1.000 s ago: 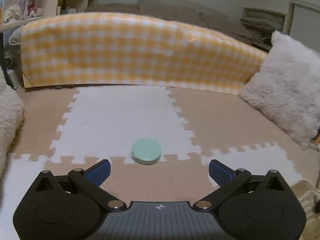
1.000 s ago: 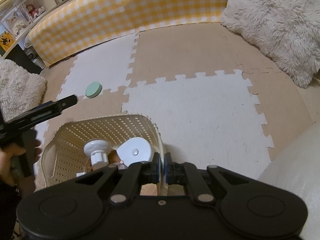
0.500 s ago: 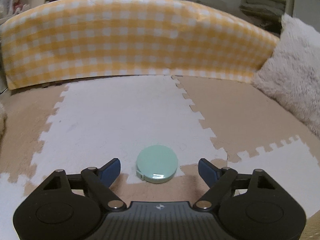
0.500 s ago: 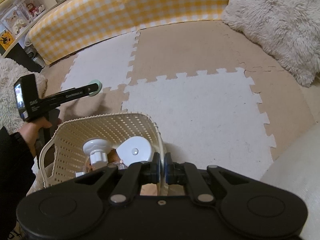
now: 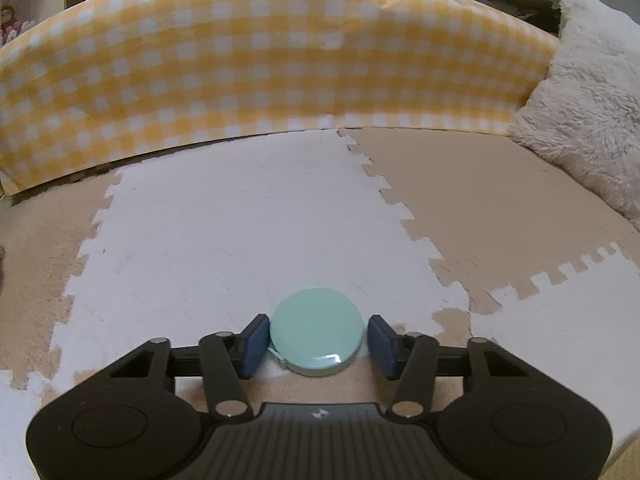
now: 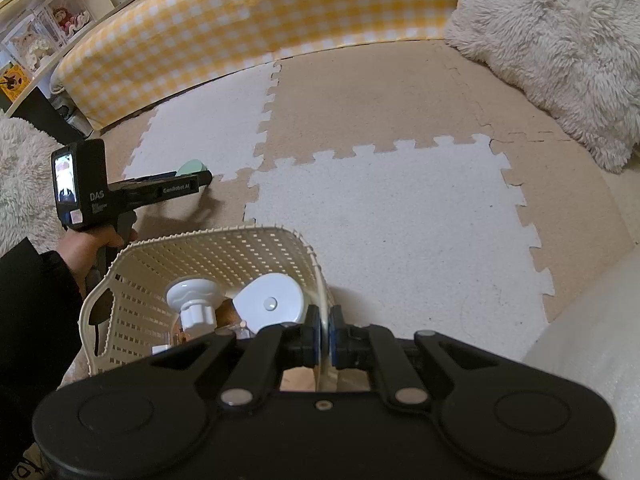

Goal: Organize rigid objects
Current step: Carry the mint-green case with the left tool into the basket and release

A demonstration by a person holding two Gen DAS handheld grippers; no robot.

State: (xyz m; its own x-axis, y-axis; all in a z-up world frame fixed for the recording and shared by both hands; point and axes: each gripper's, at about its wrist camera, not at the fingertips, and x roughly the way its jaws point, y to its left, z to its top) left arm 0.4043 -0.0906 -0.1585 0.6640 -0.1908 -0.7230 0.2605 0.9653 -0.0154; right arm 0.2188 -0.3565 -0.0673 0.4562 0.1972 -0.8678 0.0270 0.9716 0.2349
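Observation:
A mint-green round disc (image 5: 316,332) lies flat on the foam mat, on the seam between a white tile and a tan tile. My left gripper (image 5: 318,330) straddles it with its jaws closing; the blue pads (image 5: 256,340) sit close against its sides, with a thin gap on the right. From the right wrist view the left gripper (image 6: 196,182) hides most of the disc (image 6: 192,167). My right gripper (image 6: 325,340) is shut on the rim of a cream perforated basket (image 6: 200,236). The basket holds a white knob-shaped piece (image 6: 192,296) and a white round piece (image 6: 272,304).
A yellow checked bumper (image 5: 280,60) runs along the back of the mat. A fluffy white cushion (image 5: 580,120) lies at the right, another fluffy one (image 6: 20,184) at the left. A hand in a dark sleeve (image 6: 80,248) holds the left gripper. Shelves with dolls (image 6: 60,20) stand behind.
The left gripper moved forward and down to the green disc, and its jaws narrowed from wide open to nearly the disc's width. The right gripper and basket stayed still.

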